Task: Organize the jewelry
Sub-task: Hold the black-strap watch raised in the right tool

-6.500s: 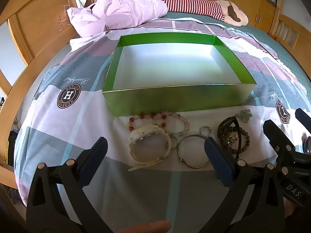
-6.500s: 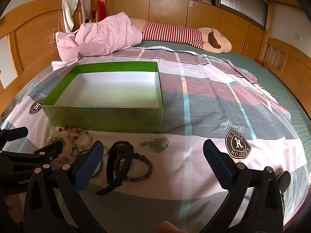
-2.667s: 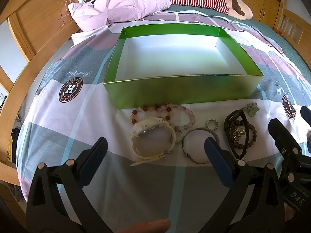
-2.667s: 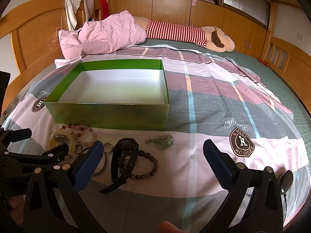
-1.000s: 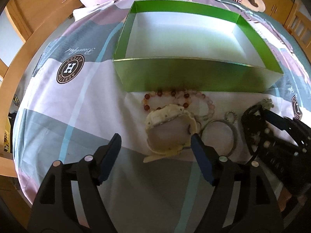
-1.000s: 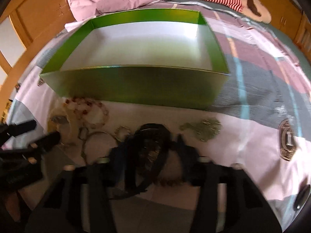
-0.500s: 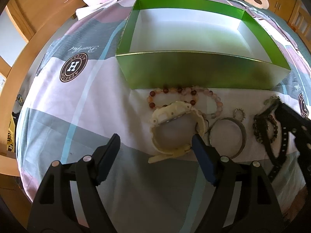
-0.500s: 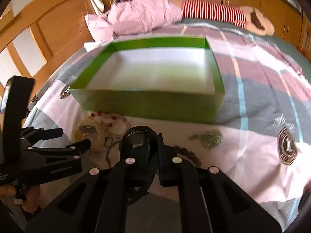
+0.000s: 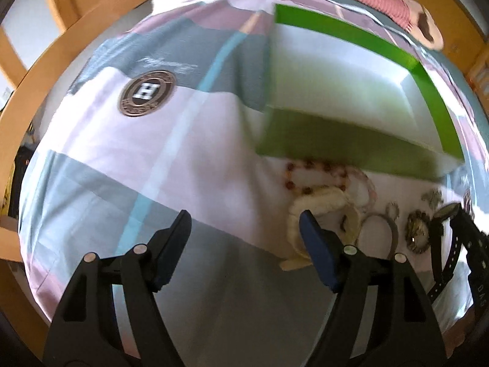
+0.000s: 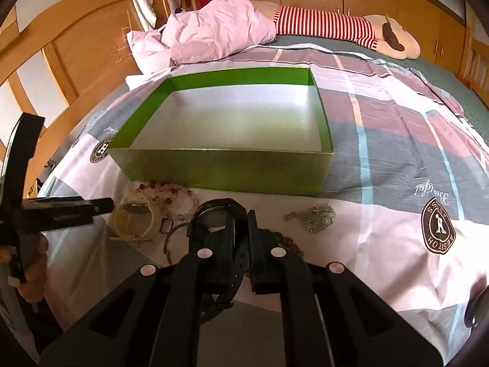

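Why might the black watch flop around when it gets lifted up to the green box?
The black watch is probably bendy: its strap already hangs loose below the right gripper. The round face looks like the heaviest part, so it may swing. The fingers pinch the band near the face, so it should reach the green box safely.

The left wrist view looks down steeply and close over the bedspread [image 9: 128, 165], tilted, with the green box [image 9: 342, 140] at upper right. The right wrist view sits lower and more level, facing across the box [image 10: 220, 168] toward the pillows [image 10: 214, 33]. Both share the box and the jewelry [image 9: 324, 198] before it.
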`<state>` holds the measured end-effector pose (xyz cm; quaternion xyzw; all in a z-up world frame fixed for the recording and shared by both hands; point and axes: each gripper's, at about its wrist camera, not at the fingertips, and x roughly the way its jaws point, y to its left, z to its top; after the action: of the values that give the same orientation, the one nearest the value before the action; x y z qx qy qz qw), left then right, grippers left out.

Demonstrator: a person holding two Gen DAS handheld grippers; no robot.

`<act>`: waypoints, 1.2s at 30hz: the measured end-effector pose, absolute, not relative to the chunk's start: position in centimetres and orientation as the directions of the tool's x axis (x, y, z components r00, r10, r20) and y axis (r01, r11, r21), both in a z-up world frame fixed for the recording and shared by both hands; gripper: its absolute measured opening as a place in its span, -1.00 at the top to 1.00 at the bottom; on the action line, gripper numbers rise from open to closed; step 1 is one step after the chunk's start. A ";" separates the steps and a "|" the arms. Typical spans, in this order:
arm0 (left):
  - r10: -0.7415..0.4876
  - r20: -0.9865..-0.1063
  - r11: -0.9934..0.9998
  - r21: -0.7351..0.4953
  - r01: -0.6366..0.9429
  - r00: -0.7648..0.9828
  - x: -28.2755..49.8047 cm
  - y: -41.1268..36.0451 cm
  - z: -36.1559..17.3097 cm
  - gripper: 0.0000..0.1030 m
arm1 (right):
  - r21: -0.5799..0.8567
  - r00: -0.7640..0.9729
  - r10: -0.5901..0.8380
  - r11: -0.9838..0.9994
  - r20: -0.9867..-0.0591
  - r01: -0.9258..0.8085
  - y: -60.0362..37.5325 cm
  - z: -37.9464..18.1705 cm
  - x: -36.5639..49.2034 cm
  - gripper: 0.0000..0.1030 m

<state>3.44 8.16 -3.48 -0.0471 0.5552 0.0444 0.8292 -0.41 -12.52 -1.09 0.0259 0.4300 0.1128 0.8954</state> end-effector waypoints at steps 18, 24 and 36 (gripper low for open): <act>0.005 -0.923 1.000 0.001 -0.011 0.385 3.8 3.2 -4.8 -0.67 | 0.119 0.555 0.191 0.979 -0.809 -0.164 -12.0 -3.2 0.1 0.83; -0.008 -0.895 0.997 -0.043 -0.068 0.446 3.2 4.4 -3.1 -0.69 | 0.117 0.557 0.184 0.981 -0.809 -0.154 -12.1 -3.3 0.2 0.83; -0.006 -0.925 1.000 0.005 0.028 0.381 3.0 1.6 -5.3 -0.77 | 0.106 0.551 0.174 0.983 -0.816 -0.152 -12.1 -3.5 0.3 0.83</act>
<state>2.99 1.64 -5.25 0.0097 0.5565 -0.0102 0.8308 0.27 -12.11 -3.52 0.0116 0.4645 0.0925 0.8806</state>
